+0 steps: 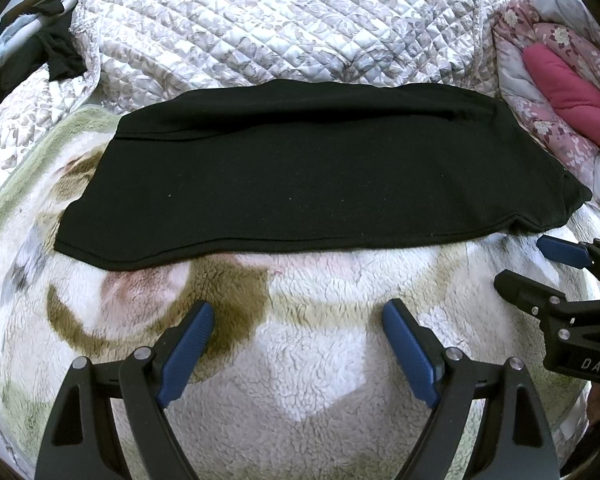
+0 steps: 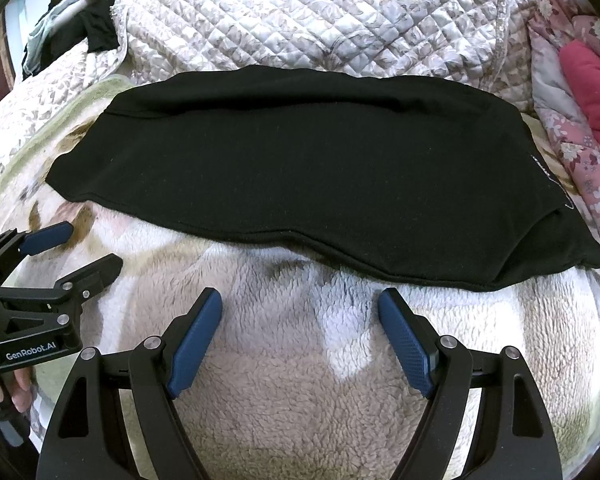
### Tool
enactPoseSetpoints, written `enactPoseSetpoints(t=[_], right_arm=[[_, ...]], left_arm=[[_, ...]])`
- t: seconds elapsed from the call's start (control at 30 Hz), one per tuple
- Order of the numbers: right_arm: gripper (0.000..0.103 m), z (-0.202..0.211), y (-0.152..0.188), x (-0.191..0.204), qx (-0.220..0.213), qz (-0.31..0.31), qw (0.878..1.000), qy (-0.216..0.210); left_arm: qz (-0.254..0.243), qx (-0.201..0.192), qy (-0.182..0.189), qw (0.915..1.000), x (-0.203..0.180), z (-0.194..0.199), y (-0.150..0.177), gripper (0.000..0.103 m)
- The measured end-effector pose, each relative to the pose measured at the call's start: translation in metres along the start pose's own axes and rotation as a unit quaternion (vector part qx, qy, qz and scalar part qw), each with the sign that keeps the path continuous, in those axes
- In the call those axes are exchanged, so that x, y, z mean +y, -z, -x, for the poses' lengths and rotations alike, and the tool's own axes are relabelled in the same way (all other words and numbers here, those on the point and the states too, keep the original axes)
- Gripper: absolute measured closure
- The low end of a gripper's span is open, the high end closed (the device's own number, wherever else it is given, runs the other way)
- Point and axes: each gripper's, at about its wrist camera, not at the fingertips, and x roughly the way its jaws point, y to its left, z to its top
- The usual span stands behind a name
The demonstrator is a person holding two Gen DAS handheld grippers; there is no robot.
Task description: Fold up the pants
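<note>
The black pants (image 1: pixel 300 172) lie flat in a long folded band across a fleece blanket (image 1: pixel 300 360); they also show in the right wrist view (image 2: pixel 300 176). My left gripper (image 1: pixel 298 312) is open and empty, just short of the pants' near edge. My right gripper (image 2: pixel 300 300) is open and empty, also just short of that edge, nearer the right end. Each gripper shows in the other's view: the right one at the right (image 1: pixel 540 264), the left one at the left (image 2: pixel 88 248).
A quilted grey-white bedspread (image 1: pixel 280 20) lies behind the pants. A pink floral quilt with a red pillow (image 1: pixel 572 92) sits at the right. Dark clothes (image 1: pixel 56 52) are heaped at the far left.
</note>
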Motion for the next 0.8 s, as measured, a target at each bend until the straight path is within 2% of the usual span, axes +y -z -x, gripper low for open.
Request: enactPoseSetpoints(t=[0.5, 0.8], right_arm=[[0.024, 0.01, -0.003, -0.007, 0.011, -0.005, 1.0, -0.019], [0.024, 0.025, -0.003, -0.036, -0.003, -0.053, 0.999, -0.01]], left_arm=[[0.005, -0.002, 0.007, 1.0, -0.004, 0.001, -0.002, 0.016], [0.019, -0.008, 0.013, 0.9997, 0.002, 0.006, -0.002, 0.019]])
